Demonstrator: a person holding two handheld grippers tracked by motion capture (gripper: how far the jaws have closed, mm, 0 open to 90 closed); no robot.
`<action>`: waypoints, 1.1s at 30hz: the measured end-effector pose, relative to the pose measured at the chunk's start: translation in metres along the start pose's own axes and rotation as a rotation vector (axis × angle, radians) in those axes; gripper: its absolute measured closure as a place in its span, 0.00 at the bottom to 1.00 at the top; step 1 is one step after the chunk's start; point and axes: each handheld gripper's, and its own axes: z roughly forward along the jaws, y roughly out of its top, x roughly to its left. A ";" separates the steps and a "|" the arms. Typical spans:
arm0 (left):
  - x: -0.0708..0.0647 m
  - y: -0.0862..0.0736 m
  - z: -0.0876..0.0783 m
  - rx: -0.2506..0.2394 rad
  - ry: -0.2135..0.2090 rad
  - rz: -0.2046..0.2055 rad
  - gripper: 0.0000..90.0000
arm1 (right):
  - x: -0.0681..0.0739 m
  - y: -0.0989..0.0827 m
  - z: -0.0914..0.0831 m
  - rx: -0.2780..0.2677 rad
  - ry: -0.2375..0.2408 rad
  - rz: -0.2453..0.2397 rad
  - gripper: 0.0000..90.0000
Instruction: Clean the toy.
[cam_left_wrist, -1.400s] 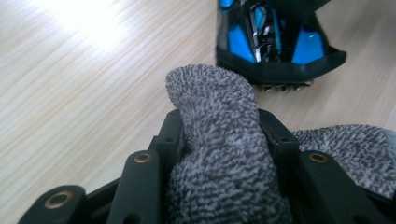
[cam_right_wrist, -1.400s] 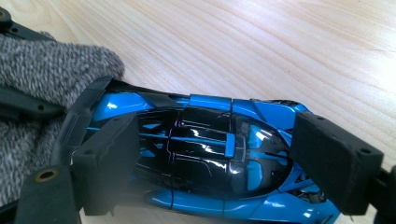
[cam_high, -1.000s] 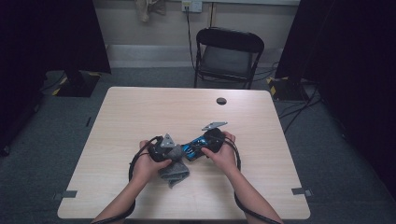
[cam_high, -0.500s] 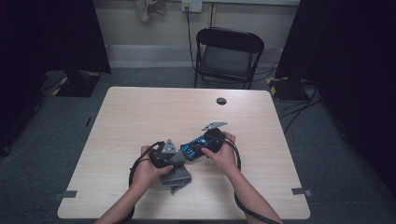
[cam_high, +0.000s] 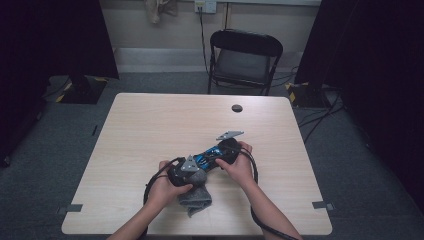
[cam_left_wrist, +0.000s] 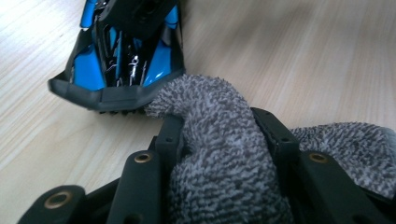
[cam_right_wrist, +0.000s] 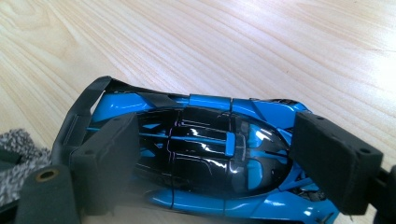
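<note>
Left hand-held gripper (cam_left_wrist: 219, 154) clamped on grey cloth (cam_left_wrist: 219, 140), cloth touching the car's tail. Right hand-held gripper (cam_right_wrist: 224, 154) pinches blue toy car (cam_right_wrist: 205, 154) by its sides. Both near worktop (cam_high: 150, 120) front edge, centre.

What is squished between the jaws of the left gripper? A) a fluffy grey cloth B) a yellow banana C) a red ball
A: in the left gripper view, the grey cloth bulges between the two black jaws of the left gripper, right by the blue toy car.
</note>
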 end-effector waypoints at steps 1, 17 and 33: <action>0.000 0.000 0.000 0.000 0.000 0.000 0.65 | 0.000 0.000 0.000 -0.001 0.000 0.001 0.17; 0.043 -0.014 -0.035 -0.049 0.121 -0.112 0.65 | 0.000 -0.002 0.000 -0.015 0.000 0.000 0.17; 0.053 -0.006 -0.007 -0.020 0.132 -0.138 0.65 | 0.000 -0.003 0.000 -0.021 0.000 0.001 0.17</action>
